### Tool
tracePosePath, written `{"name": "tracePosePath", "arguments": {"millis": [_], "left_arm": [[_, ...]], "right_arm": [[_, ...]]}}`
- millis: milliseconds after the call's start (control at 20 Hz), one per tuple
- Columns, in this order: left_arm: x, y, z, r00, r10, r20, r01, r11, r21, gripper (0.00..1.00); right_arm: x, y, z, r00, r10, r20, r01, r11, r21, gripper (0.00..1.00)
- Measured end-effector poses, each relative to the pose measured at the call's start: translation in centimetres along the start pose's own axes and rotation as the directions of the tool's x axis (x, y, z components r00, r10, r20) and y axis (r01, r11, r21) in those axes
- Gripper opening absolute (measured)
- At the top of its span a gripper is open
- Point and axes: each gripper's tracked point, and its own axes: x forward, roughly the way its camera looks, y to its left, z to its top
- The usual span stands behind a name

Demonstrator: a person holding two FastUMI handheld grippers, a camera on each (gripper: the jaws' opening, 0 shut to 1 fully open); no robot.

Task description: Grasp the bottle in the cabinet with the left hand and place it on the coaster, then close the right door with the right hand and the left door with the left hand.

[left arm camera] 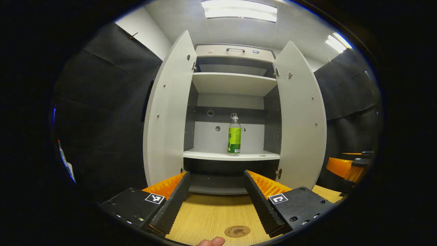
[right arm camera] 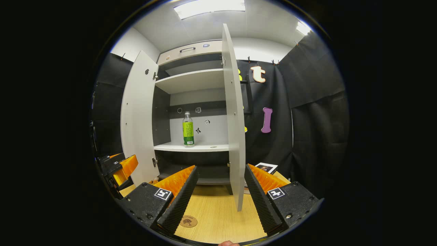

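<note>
Both the left tool (left arm camera: 216,191) and the right tool (right arm camera: 220,188) are held wide open and empty; the bottle (left arm camera: 234,135) is seen mid-frame on the cabinet shelf (left arm camera: 205,155).

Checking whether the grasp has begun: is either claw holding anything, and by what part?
Nothing is held. The left claw and right claw are both open over the table; the bottle stands untouched on the cabinet shelf.

A staged recording booth, not a lived-in home: black cloth (right arm camera: 314,136) hangs as walls on clips, flat panel lights (left arm camera: 239,10) sit in a plain white ceiling, and a lone grey cabinet (left arm camera: 234,83) with nearly bare shelves stands on a wooden desk (left arm camera: 211,215).
</note>
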Motion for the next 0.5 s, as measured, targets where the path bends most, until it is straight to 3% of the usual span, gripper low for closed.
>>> {"name": "tracePosePath", "arguments": {"millis": [500], "left_arm": [[-0.1, 0.32, -0.04, 1.0, 0.008, -0.004, -0.008, 1.0, 0.002, 0.95]], "right_arm": [[0.03, 0.42, -0.15, 1.0, 0.006, -0.004, -0.006, 1.0, -0.001, 0.84]]}}
